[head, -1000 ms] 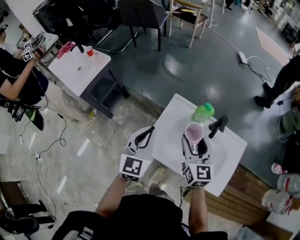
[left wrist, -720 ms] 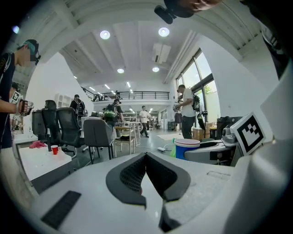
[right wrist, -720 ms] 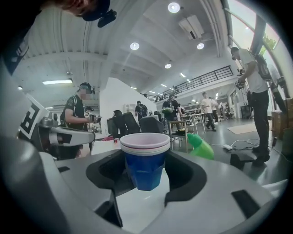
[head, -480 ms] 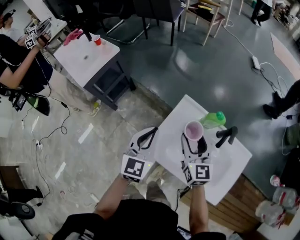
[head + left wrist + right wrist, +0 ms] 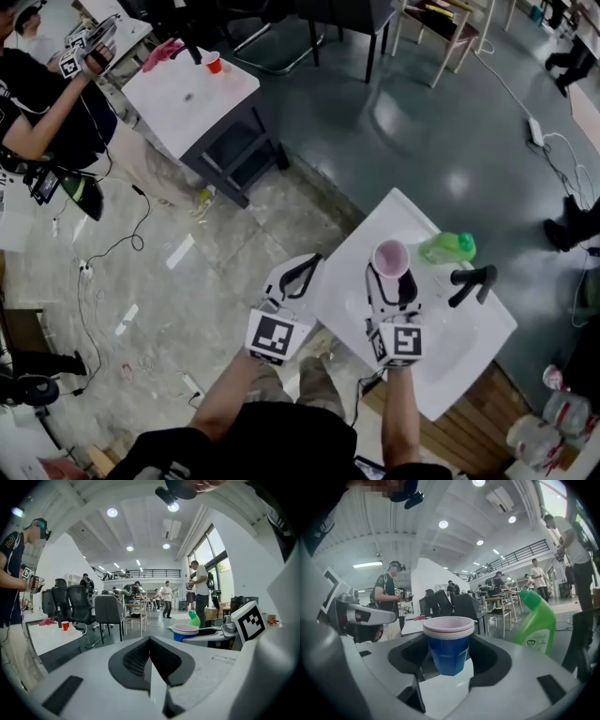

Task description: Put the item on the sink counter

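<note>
Right tongs (image 5: 449,662) pinch the blue cup (image 5: 448,645) over the sink counter (image 5: 342,286); left tongs (image 5: 151,667) pressed together, empty.

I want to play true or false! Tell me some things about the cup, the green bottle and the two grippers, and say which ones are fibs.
1. The right gripper is holding a blue cup. True.
2. The left gripper is holding the green bottle. False: its jaws are together with nothing between them, and the bottle is on the white sink counter.
3. The green bottle is close to the black faucet. True.
4. The cup in the right gripper is red all over. False: it is blue with a pale pink rim.
</note>
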{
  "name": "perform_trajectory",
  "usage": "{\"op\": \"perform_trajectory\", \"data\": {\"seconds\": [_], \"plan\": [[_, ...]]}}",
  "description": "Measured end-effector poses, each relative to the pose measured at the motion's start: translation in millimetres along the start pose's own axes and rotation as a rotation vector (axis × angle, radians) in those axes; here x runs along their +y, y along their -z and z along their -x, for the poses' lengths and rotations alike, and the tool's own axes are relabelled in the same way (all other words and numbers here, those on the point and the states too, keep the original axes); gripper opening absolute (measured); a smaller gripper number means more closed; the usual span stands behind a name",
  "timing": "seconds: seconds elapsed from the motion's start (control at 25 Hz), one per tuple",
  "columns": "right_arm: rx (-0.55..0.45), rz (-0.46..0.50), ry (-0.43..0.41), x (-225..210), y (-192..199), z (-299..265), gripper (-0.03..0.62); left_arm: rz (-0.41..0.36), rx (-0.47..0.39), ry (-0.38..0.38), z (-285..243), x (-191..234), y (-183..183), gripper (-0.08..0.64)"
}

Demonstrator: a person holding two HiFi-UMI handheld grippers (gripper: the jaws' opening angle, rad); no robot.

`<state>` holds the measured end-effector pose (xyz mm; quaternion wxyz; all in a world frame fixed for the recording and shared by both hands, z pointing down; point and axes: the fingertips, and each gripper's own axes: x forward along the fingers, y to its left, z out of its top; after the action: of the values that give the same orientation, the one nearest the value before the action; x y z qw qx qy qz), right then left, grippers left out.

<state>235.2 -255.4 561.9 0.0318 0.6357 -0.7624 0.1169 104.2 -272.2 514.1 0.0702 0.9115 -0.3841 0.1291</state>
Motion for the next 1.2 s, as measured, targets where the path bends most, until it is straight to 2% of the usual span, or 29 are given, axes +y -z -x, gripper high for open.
{"op": "perform_trajectory", "data": {"seconds": [0.16, 0.32, 0.84, 1.04, 1.2], "plan": [[0.004, -0.003, -0.018, 0, 13, -12, 0.272, -0.012, -0.005, -0.012, -5, 6, 5, 0.003], [0.022, -0.002, -0.032, -3, 29, -23, 0.272, 0.028, 0.039, -0.024, -9, 7, 23, 0.003], [0.100, 0.003, -0.046, -15, 79, -53, 0.272, 0.055, 0.096, -0.050, -25, 17, 53, 0.003], [0.117, 0.005, -0.044, -16, 91, -59, 0.272, -0.018, 0.089, -0.058, -30, 23, 51, 0.003], [0.128, 0.013, -0.038, -17, 100, -65, 0.272, 0.052, 0.117, -0.049, -29, 22, 68, 0.003]]}}
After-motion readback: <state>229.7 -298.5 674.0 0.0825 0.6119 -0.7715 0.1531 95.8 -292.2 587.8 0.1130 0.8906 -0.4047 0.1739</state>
